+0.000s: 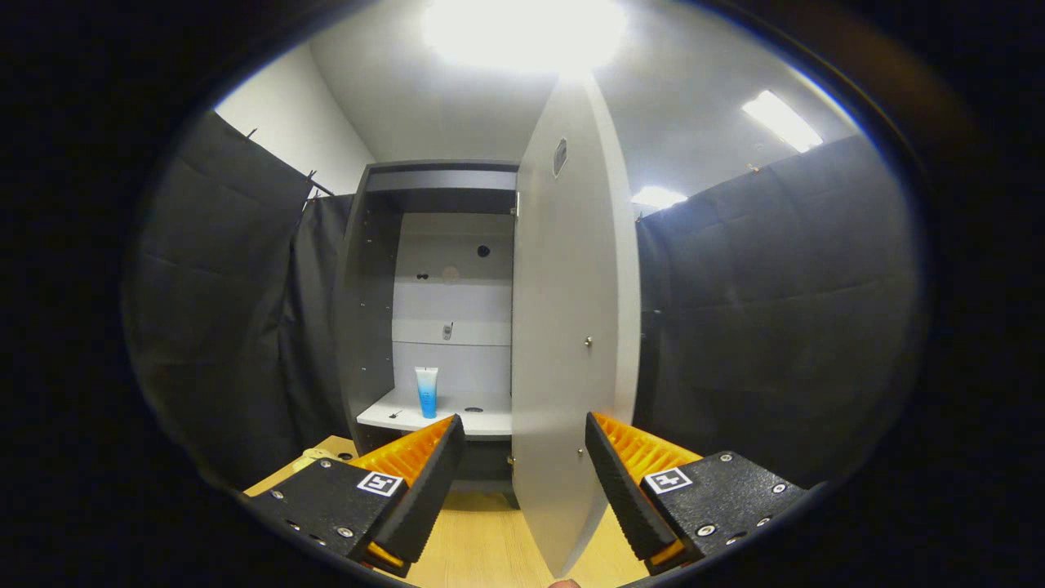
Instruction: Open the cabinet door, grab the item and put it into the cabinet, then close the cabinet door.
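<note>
Apparently we'd reached the closing step: tube stood on shelf lower-centre, tongs wide open, empty, straddling door edge. Next: push door shut.

Probably a curtained test booth: black cloth walls, office ceiling lights, lone cabinet.

grey cabinet, blue-and-white tube, pale wooden table
</note>
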The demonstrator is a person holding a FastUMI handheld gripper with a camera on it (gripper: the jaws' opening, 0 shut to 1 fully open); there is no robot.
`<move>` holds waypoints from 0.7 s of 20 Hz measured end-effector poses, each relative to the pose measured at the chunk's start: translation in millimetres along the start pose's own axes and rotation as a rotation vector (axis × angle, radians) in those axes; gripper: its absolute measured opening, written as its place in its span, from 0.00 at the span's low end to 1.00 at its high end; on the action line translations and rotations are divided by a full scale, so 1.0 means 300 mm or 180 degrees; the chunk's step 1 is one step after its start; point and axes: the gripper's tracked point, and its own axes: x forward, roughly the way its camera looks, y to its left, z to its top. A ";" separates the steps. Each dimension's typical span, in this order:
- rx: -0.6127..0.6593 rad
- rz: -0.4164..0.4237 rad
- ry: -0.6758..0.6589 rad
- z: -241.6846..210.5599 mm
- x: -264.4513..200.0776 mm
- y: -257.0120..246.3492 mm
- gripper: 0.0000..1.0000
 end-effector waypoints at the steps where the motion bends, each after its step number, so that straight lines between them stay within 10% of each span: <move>1: -0.0018 -0.0100 -0.0012 0.002 -0.023 -0.034 0.92; 14: 0.0235 -0.1433 0.0051 -0.069 0.013 -0.567 0.94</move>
